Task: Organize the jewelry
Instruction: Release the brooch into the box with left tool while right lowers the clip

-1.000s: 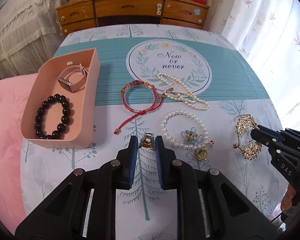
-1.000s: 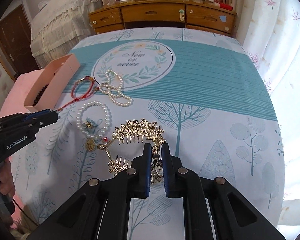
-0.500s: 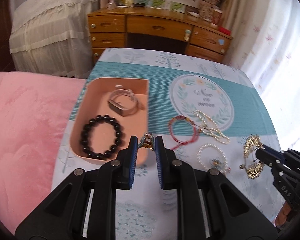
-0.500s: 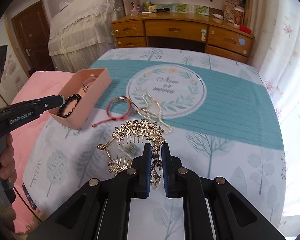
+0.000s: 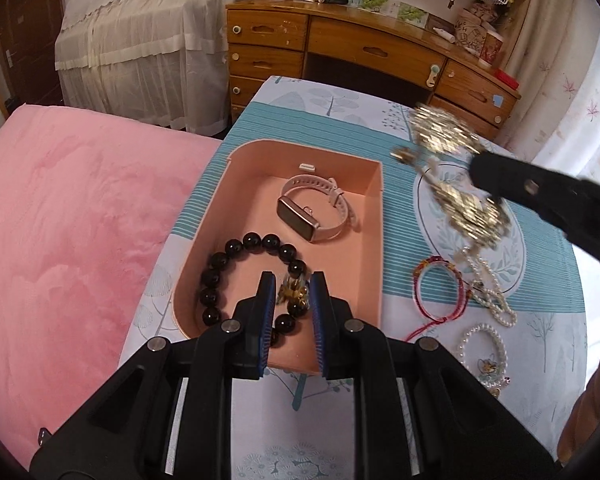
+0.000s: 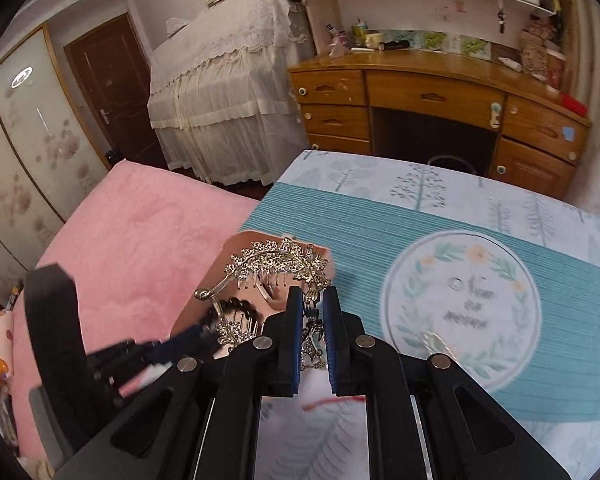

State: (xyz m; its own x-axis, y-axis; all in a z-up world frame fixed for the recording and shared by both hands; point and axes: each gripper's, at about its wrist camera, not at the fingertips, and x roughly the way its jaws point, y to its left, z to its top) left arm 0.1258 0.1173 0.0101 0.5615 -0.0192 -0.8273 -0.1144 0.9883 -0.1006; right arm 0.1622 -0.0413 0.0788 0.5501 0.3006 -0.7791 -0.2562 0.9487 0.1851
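Since a second ago we've carried both pieces over the pink tray (image 5: pixel 374 216): left gripper (image 5: pixel 293 294) clamps the small gold clasp (image 5: pixel 293 293) above its near end, right gripper (image 6: pixel 312 312) pinches the gold hair comb (image 6: pixel 275 260) beside its far corner, ready to drop.

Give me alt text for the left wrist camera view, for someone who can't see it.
The left gripper holds a small gold piece above a pink tray containing a black bead bracelet and a pink watch. At right, the right gripper carries a gold hair comb.

Both grippers, L (image 5: pixel 292 295) & R (image 6: pixel 312 309), angled down, jaws clamped.
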